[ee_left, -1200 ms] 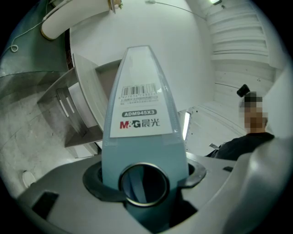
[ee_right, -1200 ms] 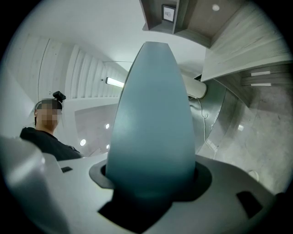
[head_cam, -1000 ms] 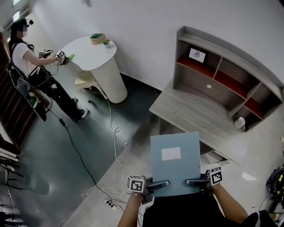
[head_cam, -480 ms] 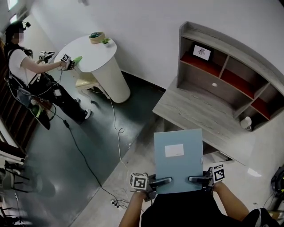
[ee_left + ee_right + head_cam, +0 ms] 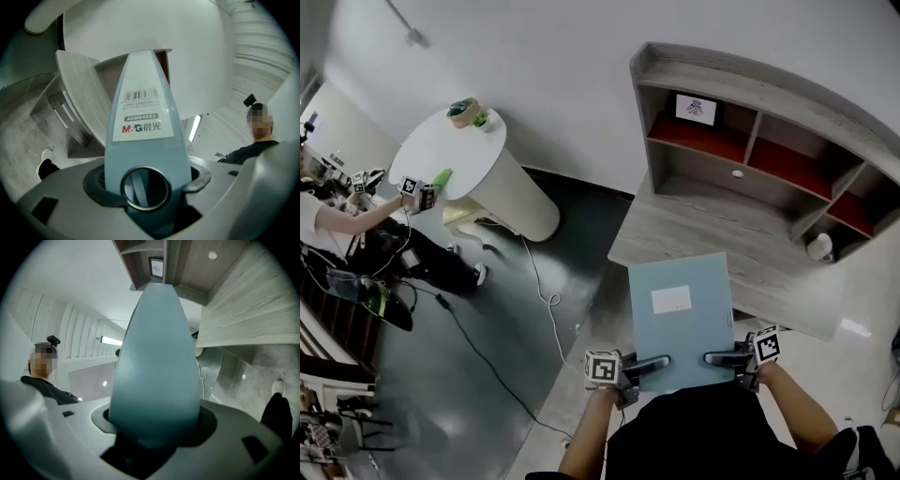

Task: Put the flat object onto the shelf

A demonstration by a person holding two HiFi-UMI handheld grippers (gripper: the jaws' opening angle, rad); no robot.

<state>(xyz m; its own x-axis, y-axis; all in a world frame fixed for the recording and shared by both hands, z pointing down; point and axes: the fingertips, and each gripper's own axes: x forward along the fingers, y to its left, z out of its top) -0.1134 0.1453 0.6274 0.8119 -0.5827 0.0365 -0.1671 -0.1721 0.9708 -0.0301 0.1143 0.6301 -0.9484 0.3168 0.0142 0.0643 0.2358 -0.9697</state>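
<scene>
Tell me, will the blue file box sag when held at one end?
Probably stiff: the blue file box juts out flat from the left gripper and right gripper with no visible sag. Likely light, since a grip at its near end carries it. Its smooth faces might slip.

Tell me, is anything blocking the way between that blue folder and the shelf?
Nothing visible does. The blue folder is at the near edge of the desk top, with nothing lying between it and the shelf behind. A small framed picture occupies the upper left compartment; the one beside it looks empty.
</scene>
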